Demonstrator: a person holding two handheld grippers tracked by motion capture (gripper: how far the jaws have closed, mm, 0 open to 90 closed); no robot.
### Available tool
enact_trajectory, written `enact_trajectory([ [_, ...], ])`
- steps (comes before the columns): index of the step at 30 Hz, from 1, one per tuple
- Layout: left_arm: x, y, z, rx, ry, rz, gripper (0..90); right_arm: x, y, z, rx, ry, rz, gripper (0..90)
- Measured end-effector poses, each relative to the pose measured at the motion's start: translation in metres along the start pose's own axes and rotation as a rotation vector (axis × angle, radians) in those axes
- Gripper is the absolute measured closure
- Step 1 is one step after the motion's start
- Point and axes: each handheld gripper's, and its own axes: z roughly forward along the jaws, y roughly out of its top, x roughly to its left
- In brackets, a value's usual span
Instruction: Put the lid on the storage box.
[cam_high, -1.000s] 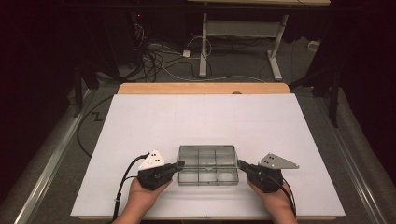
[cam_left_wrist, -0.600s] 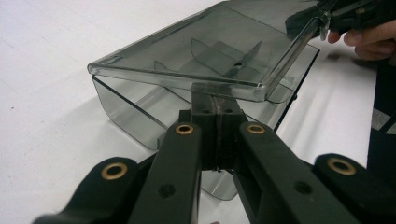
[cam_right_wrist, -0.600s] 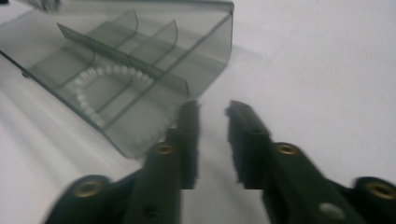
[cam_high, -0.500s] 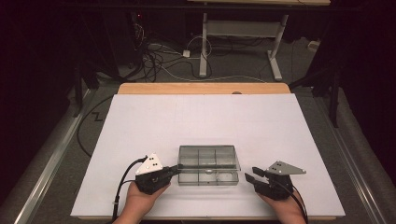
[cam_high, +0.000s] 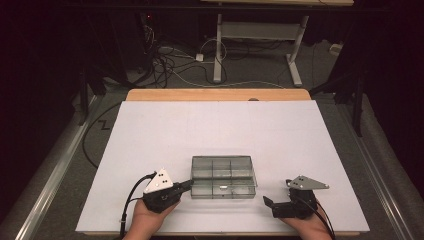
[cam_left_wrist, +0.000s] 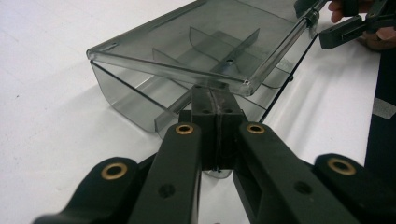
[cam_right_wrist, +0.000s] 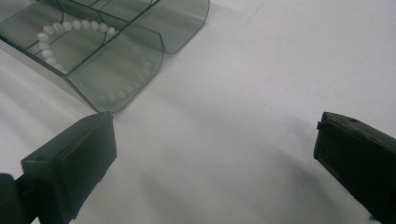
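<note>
On white tabletop (cam_high: 215, 135): clear box (cam_high: 223, 176); cables (cam_high: 175, 62) behind.

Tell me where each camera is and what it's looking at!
High view: above the person's side, looking forward and down at the table, both hands, left claw, right claw.
Left gripper view: rides the left claw, shut on the clear box's edge; the other claw shows top right.
Right gripper view: rides the open right claw, facing the box's end and beads.
All three share the box.
</note>
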Motion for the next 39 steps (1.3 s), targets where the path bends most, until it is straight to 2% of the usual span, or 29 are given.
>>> enact_trajectory([
  [8, 0.007, -0.013, 0.002, 0.050, -0.010, -0.024, 87.6, 0.001, 0.001, -0.003, -0.017, 0.007, -0.006, 0.5],
  [12, 0.007, -0.019, 0.002, 0.078, 0.007, -0.019, 87.7, 0.003, 0.000, 0.000, -0.012, 0.010, -0.004, 0.5],
  [18, 0.018, -0.026, -0.009, 0.083, 0.063, -0.028, 87.7, 0.003, 0.001, 0.000, -0.030, 0.011, -0.002, 0.5],
  [22, 0.036, -0.035, -0.023, 0.103, 0.128, -0.034, 87.6, 0.003, 0.001, 0.001, -0.040, 0.003, 0.011, 0.5],
  [23, 0.042, -0.039, -0.029, 0.093, 0.135, -0.063, 87.6, 0.003, 0.002, 0.001, -0.040, 0.002, 0.010, 0.5],
  [24, 0.044, -0.039, -0.032, 0.081, 0.137, -0.076, 87.7, 0.003, 0.002, 0.001, -0.045, 0.000, 0.010, 0.5],
  [26, 0.046, -0.039, -0.037, 0.062, 0.162, -0.074, 87.6, 0.003, 0.003, 0.001, -0.050, -0.004, 0.006, 0.5],
  [29, 0.048, -0.038, -0.037, 0.042, 0.166, -0.088, 87.5, 0.004, 0.003, 0.002, -0.052, -0.009, 0.002, 0.6],
  [33, 0.048, -0.039, -0.032, 0.065, 0.169, -0.075, 87.0, 0.006, 0.004, 0.003, -0.048, -0.015, -0.006, 0.6],
  [35, 0.048, -0.039, -0.030, 0.077, 0.158, -0.065, 77.7, 0.006, 0.003, 0.003, -0.051, -0.016, -0.007, 0.5],
  [37, 0.048, -0.039, -0.029, 0.091, 0.141, -0.055, 64.7, 0.006, 0.003, 0.003, -0.050, -0.017, -0.008, 0.5],
  [39, 0.048, -0.038, -0.027, 0.115, 0.145, -0.054, 52.9, 0.006, 0.003, 0.003, -0.048, -0.018, -0.013, 0.6],
])
